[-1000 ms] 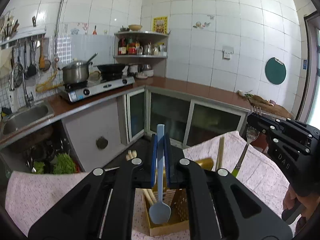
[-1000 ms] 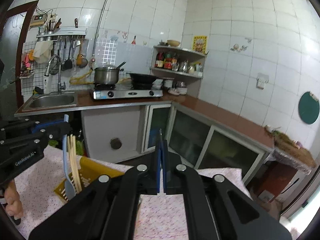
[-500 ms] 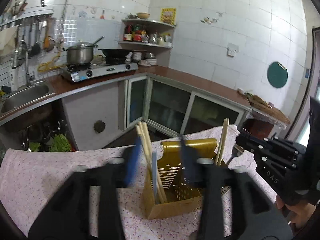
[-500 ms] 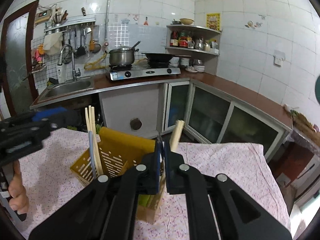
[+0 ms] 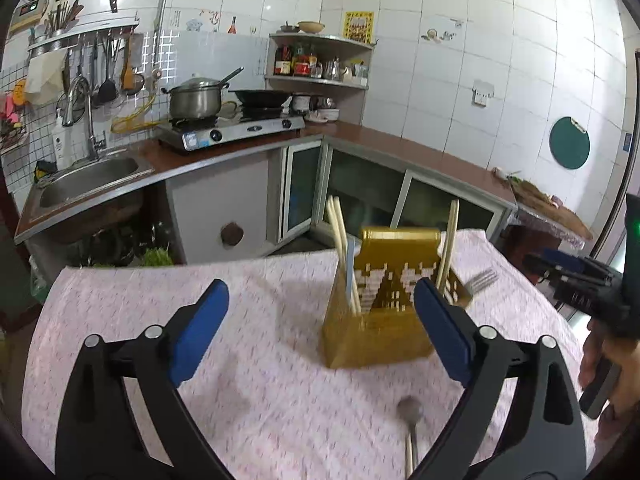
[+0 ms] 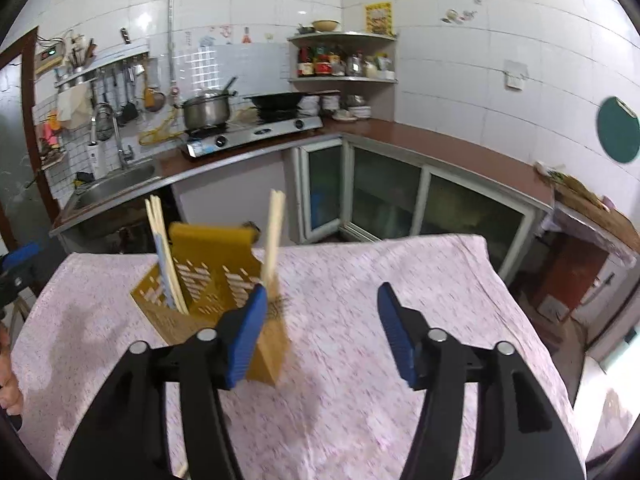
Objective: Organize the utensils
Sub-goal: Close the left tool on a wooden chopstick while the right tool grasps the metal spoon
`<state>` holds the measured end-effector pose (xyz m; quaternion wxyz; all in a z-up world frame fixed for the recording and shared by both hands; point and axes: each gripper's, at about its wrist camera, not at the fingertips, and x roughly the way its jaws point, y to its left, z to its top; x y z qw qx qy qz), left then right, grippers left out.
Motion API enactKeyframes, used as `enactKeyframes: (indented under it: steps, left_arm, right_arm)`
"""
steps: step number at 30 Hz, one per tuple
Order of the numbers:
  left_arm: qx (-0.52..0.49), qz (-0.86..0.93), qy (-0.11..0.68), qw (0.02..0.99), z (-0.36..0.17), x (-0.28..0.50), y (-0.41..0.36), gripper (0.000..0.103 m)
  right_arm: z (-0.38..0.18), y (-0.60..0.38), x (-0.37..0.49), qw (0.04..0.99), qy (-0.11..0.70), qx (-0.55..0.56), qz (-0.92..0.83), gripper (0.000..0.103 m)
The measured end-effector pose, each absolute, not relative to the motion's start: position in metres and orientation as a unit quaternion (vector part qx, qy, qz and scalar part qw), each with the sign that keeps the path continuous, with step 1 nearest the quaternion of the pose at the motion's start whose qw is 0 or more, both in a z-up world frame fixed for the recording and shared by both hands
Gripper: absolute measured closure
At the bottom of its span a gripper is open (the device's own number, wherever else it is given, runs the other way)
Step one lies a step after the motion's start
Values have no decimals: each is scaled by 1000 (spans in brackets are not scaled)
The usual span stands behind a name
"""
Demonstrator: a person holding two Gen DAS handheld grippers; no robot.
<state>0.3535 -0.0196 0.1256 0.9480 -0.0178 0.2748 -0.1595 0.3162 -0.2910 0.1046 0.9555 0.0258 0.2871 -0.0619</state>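
Note:
A yellow slotted utensil holder (image 5: 380,304) stands on the table with the pink cloth (image 5: 260,380). It holds chopsticks (image 5: 340,240), a light blue spoon (image 5: 351,276) and a fork (image 5: 482,280) that sticks out on its right side. My left gripper (image 5: 320,324) is open and empty, back from the holder. A spoon (image 5: 410,420) lies on the cloth below it. My right gripper (image 6: 320,328) is open and empty, with the holder (image 6: 208,280) by its left finger. The right gripper also shows at the right of the left wrist view (image 5: 580,280).
Behind the table runs a kitchen counter with a sink (image 5: 88,176), a stove with a pot (image 5: 196,100) and a wok (image 5: 260,98), and glass cabinet doors (image 5: 360,184). The cloth's far edge (image 6: 380,240) drops to the floor.
My left gripper opened and let the blue spoon go into the holder, then drew back. My right gripper opened too and pulled back from the holder.

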Motion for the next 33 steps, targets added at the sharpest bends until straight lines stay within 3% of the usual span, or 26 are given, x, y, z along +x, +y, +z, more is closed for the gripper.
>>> enactKeyframes:
  steps: [6,10,22,26,33]
  left_arm:
    - [-29,-159,309,937,93,318,-7,10]
    - [-29,-155,332,930,67,293,-7,10]
    - [6,-183,400,898,-9,229,-35,12]
    - [18,-211,424,880,-24,223,-51,28]
    - [11,-234,454,860,-41,229,-66,42]
  right_arm:
    - [72,-301,281,945,313,33,-94,39]
    - [48,-303,255,942,316,36,-107,28]
    - [-18,-303,223,920,377,42,-103,28]
    - [-27,-302,218,918,381,43,-104,28]
    - [-30,-305,220,915,387,43,-107,28]
